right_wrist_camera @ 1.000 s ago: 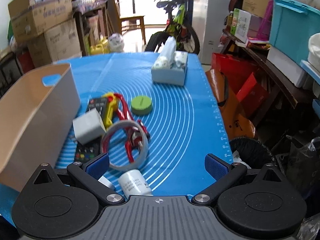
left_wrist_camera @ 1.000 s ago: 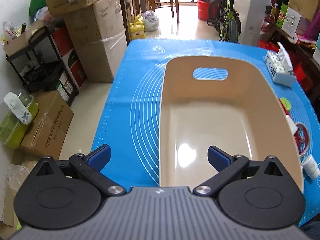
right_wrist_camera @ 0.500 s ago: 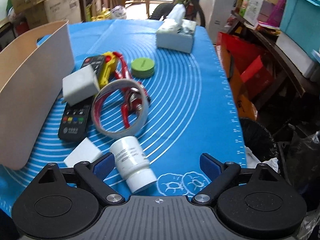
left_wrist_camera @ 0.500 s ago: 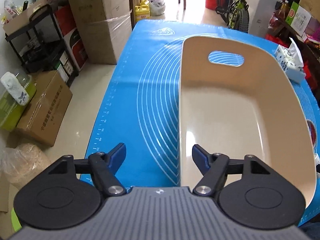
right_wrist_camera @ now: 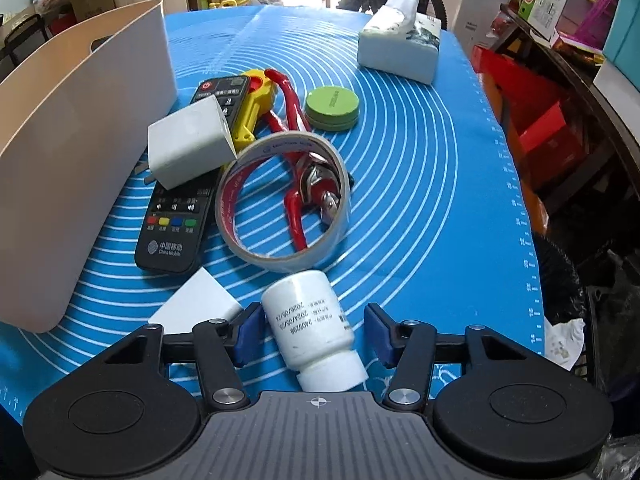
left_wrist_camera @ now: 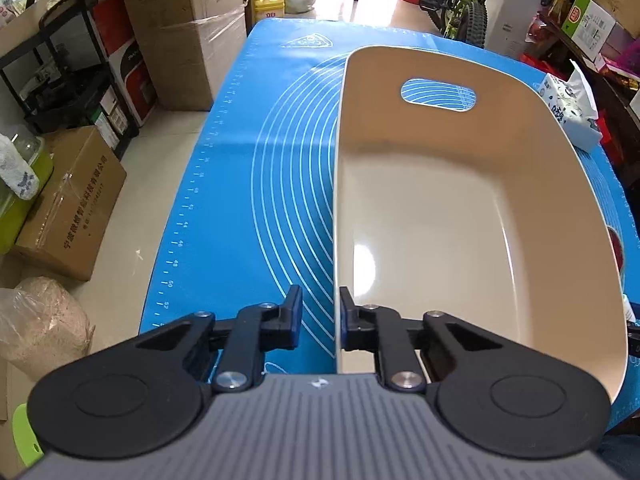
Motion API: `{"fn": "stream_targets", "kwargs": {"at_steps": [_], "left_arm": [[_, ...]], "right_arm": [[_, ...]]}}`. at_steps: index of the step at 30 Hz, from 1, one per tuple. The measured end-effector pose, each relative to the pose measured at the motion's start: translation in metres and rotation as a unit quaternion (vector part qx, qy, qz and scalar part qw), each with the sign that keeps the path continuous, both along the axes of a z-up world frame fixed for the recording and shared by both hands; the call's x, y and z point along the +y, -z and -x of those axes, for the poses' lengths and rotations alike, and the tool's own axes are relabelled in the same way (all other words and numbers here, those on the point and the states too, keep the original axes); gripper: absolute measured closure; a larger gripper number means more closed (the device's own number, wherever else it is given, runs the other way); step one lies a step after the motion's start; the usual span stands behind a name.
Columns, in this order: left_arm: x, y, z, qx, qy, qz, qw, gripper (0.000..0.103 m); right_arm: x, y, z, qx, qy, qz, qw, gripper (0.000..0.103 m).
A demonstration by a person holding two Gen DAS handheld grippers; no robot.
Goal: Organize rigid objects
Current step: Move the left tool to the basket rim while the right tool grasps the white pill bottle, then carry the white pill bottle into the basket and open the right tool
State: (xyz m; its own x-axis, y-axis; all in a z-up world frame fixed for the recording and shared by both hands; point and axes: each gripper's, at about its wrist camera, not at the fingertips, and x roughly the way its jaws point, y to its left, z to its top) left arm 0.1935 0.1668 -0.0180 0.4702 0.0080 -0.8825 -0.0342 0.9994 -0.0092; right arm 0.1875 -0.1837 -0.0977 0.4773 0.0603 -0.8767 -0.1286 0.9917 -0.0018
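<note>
The small white plastic pill bottle [right_wrist_camera: 316, 328] lies on its side on the blue-matted table [right_wrist_camera: 420, 184], right between the pads of the right tool [right_wrist_camera: 316, 334], which is half open and not touching it yet. It looks light, stiff and a bit slick, and being round it'll probably roll, so I'd pinch it across the fat body, not the cap.

The left tool [left_wrist_camera: 318, 316] is nearly closed around the near wall of the cream plastic bin [left_wrist_camera: 460, 216]; can't tell if it's actually gripping.

The count: one bottle, one bin, one black remote [right_wrist_camera: 176, 220], one white charger block [right_wrist_camera: 190, 144], one tape roll [right_wrist_camera: 280, 200], one red-handled pliers [right_wrist_camera: 294, 184], one green round tin [right_wrist_camera: 332, 106], one flat white card [right_wrist_camera: 196, 306], one tissue pack [right_wrist_camera: 400, 46].
</note>
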Motion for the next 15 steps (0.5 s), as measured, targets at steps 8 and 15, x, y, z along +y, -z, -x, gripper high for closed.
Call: {"fn": "stream_targets", "kwargs": {"at_steps": [8,15], "left_arm": [[-0.007,0.000,-0.002,0.002,0.001,0.001,1.0000,0.099],[-0.005,0.001,-0.001,0.004,-0.003,0.005,1.0000,0.099]], "right_arm": [[-0.005,0.001,-0.004,-0.001,0.007,-0.015,1.000,0.059],[-0.010,-0.017,0.002,-0.032,0.029,-0.014,0.999,0.059]]}}
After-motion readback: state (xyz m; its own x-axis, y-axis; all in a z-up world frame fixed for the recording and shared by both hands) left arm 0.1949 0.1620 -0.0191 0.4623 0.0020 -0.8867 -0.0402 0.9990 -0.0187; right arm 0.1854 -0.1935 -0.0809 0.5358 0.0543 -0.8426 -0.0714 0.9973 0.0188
